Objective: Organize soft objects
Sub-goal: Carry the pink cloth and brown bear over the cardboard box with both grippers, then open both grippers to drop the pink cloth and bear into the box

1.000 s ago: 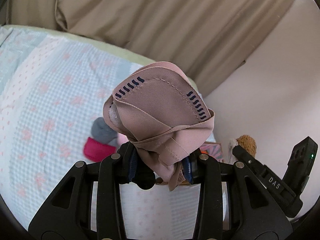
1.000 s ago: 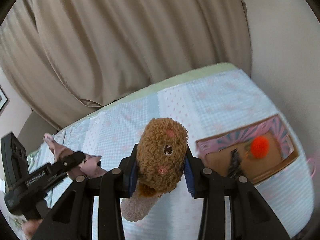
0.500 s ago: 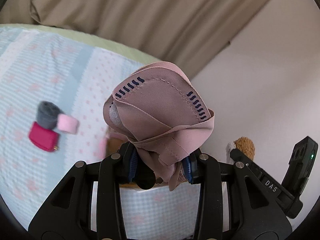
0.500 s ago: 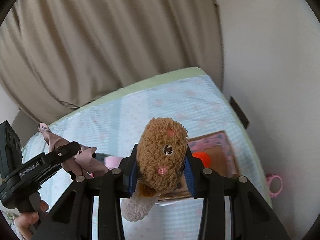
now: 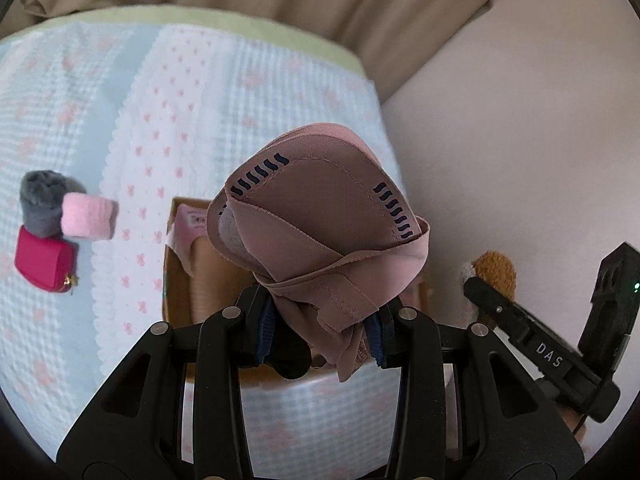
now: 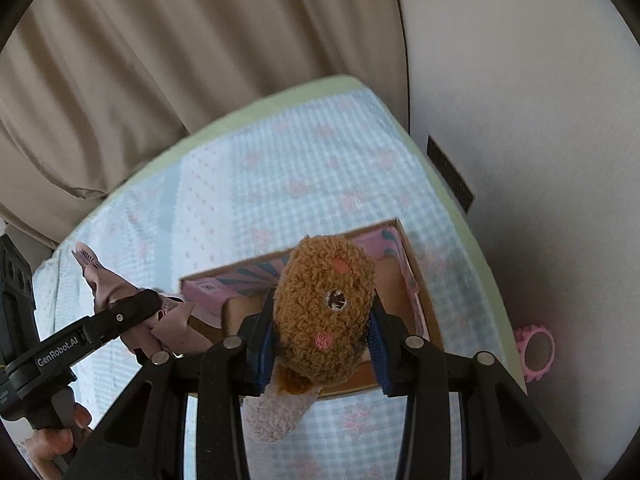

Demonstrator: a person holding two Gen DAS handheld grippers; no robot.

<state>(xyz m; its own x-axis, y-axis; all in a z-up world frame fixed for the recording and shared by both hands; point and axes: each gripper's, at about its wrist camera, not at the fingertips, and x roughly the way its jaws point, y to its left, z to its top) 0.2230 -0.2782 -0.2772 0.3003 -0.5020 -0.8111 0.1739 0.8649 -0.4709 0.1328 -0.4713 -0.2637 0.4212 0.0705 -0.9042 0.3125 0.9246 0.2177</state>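
Left gripper (image 5: pixel 320 328): matte black linkage arms, silver pivot screws, blue finger pads (image 5: pixel 265 330).
Right gripper (image 6: pixel 320 344): same black frame, silver screws, blue pads.
Markings: white "GenRobot.AI" and "DAS" lettering; green indicator light.
Left hand (image 6: pixel 56 440): bare skin.

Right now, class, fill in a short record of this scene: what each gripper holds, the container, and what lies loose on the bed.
left gripper: shut on dusty-pink fabric garment
right gripper: shut on curly brown plush toy
container: open cardboard box with pink lining, on the blue checked bedspread
loose on bedspread: grey plush roll, light pink plush roll, magenta pouch
beside bed: pink ring
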